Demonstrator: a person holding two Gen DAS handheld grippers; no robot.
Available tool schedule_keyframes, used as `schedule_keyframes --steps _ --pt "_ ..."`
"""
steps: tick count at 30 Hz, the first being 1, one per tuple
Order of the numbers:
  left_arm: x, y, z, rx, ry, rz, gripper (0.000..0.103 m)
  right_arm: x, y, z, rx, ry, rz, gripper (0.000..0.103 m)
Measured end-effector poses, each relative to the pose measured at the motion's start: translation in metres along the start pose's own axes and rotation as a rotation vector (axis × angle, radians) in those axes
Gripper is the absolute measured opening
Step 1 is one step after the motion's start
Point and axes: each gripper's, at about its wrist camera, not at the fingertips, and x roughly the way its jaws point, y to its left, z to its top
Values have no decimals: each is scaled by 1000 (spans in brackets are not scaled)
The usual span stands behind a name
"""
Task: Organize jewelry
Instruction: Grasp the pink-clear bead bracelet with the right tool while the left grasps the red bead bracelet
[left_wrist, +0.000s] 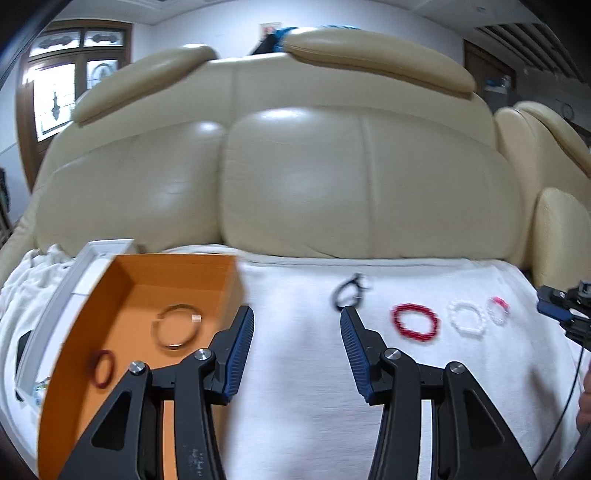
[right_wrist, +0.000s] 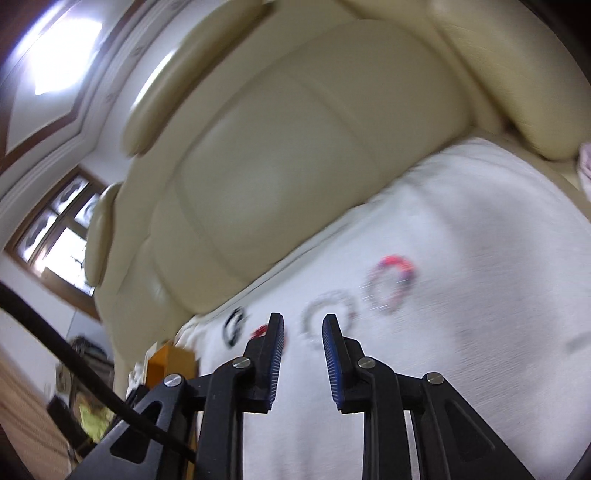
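Over the white cloth (left_wrist: 295, 369) spread on the sofa seat, the left gripper (left_wrist: 297, 317) hangs with its blue-padded jaws well apart and nothing between them. Just left of its left finger sits an orange box (left_wrist: 92, 332), open-topped, holding a thin metal bangle (left_wrist: 176, 326) and, nearer the camera, a dark red ring-shaped bracelet (left_wrist: 102, 368). A white tray or lid (left_wrist: 74, 273) lies against the box's far left side. Beyond the right finger tip a small black loop piece (left_wrist: 347, 290) rests on the cloth, then, running rightward in a row, a red beaded bracelet (left_wrist: 415, 319), a white beaded bracelet (left_wrist: 466, 318) and a smaller pink-and-white one (left_wrist: 498, 309), each apart from its neighbour. The right gripper (right_wrist: 303, 326) shows at the far right edge of the left view; in its own badly blurred view its jaws stand a little apart, empty, pointed toward the white bracelet, the red one partly hidden behind its left finger. Behind everything rises the cream leather sofa back (left_wrist: 295, 166).
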Motion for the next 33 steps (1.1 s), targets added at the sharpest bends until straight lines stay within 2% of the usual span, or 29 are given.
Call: schedule_keyframes --steps 4,8,12,16,24,27,30,31,33 --pt "14 -25 -2 46 23 -33 50 10 -31 16 53 8 -63 25" --pt "38 -42 -4 56 79 -93 50 27 -47 28 36 32 -144 25" --pt "68 -56 -8 32 171 -170 50 42 -53 35 2 36 -213 25" --pt "96 -53 -10 -24 242 -183 50 61 -55 41 -9 61 -219 25" --pt "126 -70 -11 2 270 -225 50 88 -37 41 -139 86 -319 25" --pt "137 -78 -11 21 270 -214 50 93 -28 35 -208 84 -354 25" --pt "138 -83 -11 13 263 -238 50 96 -19 29 -283 79 -393 17" --pt "138 -85 -12 18 260 -236 48 96 -18 29 -288 81 -388 10" --pt "138 -90 -13 48 251 -212 34 95 -18 30 -279 86 -373 8"
